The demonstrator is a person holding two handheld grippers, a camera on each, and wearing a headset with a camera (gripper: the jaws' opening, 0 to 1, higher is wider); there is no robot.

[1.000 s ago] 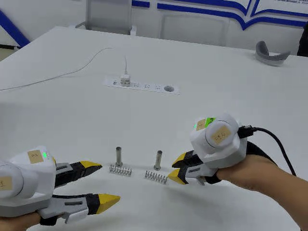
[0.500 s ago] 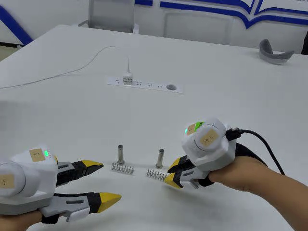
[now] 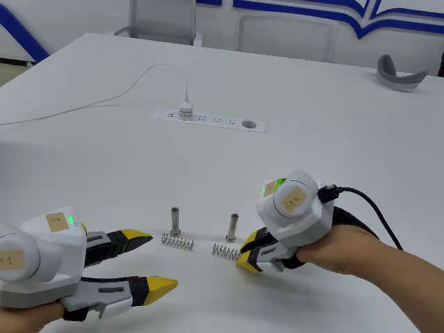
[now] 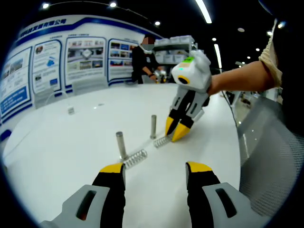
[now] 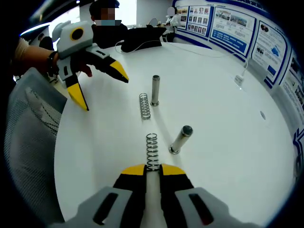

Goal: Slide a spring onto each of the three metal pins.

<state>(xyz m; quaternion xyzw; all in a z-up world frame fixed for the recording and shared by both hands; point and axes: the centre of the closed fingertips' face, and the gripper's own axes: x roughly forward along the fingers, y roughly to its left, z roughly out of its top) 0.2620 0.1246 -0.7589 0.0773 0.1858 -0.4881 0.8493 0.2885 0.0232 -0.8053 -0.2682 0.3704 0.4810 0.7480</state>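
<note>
Pinching one end of a slim coiled spring (image 5: 151, 147), right gripper (image 5: 152, 167); left gripper (image 4: 155, 167) agape.

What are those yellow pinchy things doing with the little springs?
A person holds a pair of white, yellow-tipped tongs in each hand. The right tongs are pinched on one end of a small coiled metal spring lying on the white table, next to a short upright metal pin. The left tongs hang open near a second spring, which lies at the foot of another upright pin. Neither spring is on a pin yet.
</note>
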